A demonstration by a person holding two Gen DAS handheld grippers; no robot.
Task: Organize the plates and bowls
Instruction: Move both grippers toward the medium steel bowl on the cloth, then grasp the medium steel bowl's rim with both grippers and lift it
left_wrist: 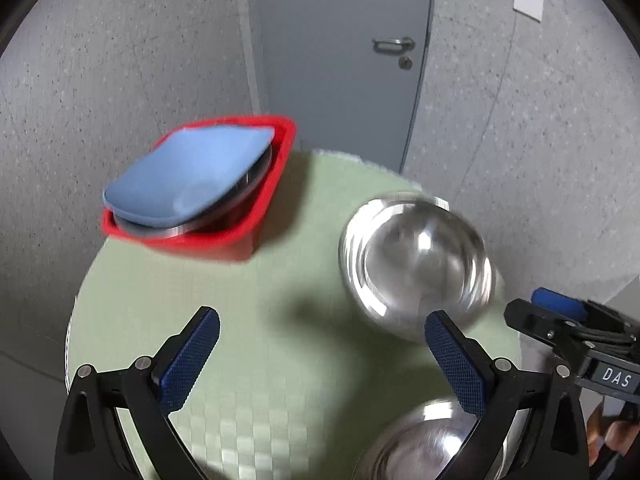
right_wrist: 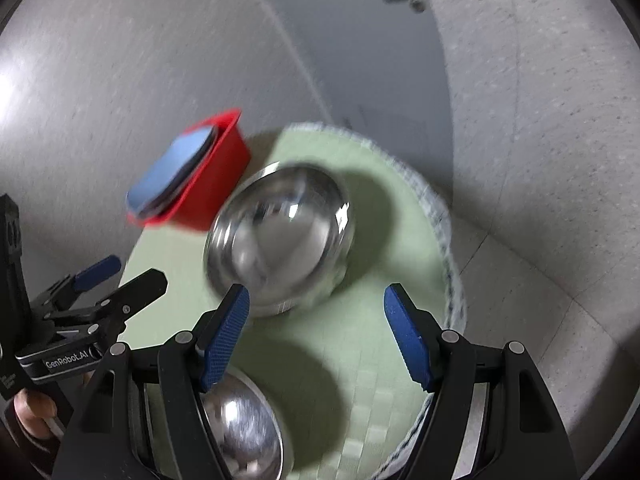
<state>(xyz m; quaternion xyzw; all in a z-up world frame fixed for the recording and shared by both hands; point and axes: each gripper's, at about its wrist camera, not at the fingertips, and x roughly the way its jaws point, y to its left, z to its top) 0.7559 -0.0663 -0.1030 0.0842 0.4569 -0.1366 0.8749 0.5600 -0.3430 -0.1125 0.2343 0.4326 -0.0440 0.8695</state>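
We hold both tongs wide open and empty: left gripper [left_wrist: 322,338], right gripper [right_wrist: 316,314]. Two steel bowls [left_wrist: 414,264] [left_wrist: 420,444] sit on the green table [left_wrist: 240,300]; the blue plate [left_wrist: 188,172] lies in the red bin [left_wrist: 240,236]

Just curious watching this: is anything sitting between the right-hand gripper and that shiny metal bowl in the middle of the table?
Nothing visible. The right gripper, jaws open and empty, faces the steel bowl across bare green mat.
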